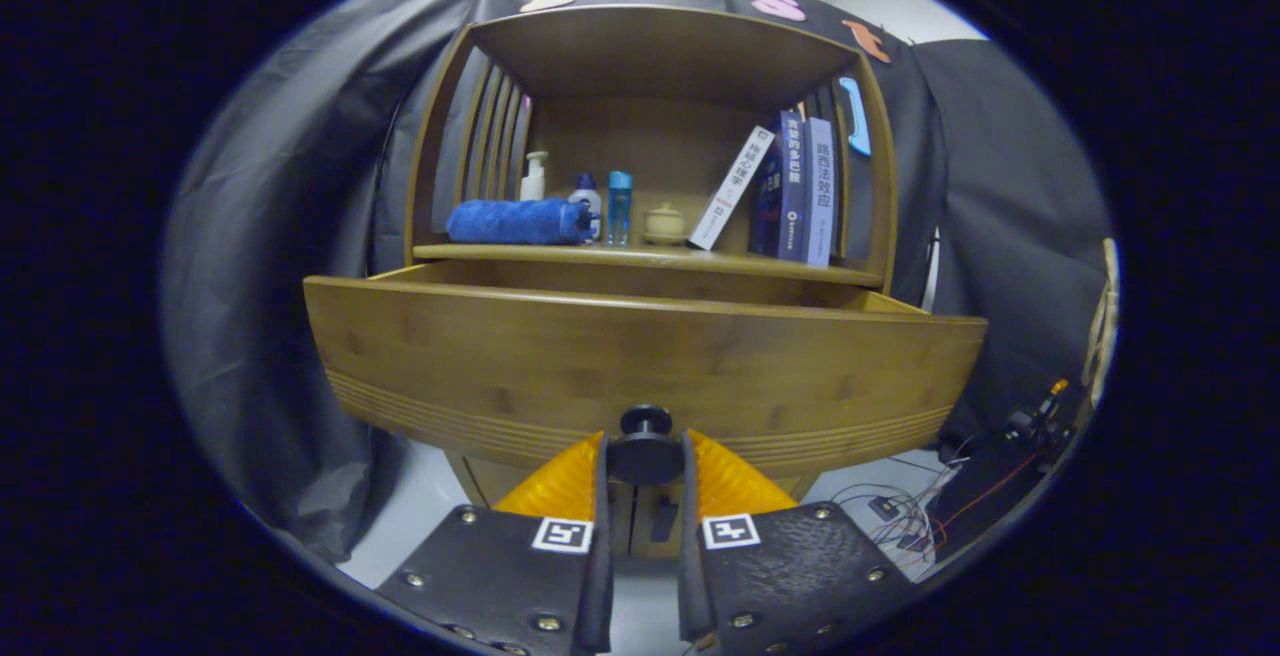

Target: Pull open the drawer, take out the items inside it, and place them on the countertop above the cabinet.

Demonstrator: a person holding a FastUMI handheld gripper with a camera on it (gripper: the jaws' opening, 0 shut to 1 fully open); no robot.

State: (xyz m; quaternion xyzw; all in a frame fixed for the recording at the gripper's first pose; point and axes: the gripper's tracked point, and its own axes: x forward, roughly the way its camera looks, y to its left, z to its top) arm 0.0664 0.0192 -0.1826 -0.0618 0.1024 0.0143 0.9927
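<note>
gripper (645,456) fingers clamped on drawer knob (645,446), drawer (640,366) pulled out

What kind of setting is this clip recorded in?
Probably a staged recording booth: black cloth behind a wooden cabinet, loose wires on the floor. The hand-held gripper grips the drawer knob.

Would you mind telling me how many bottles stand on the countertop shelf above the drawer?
3: a white pump bottle behind the rolled blue towel, a blue-capped bottle at the towel's end, and a light-blue bottle beside it. The towel may hide more.
</note>
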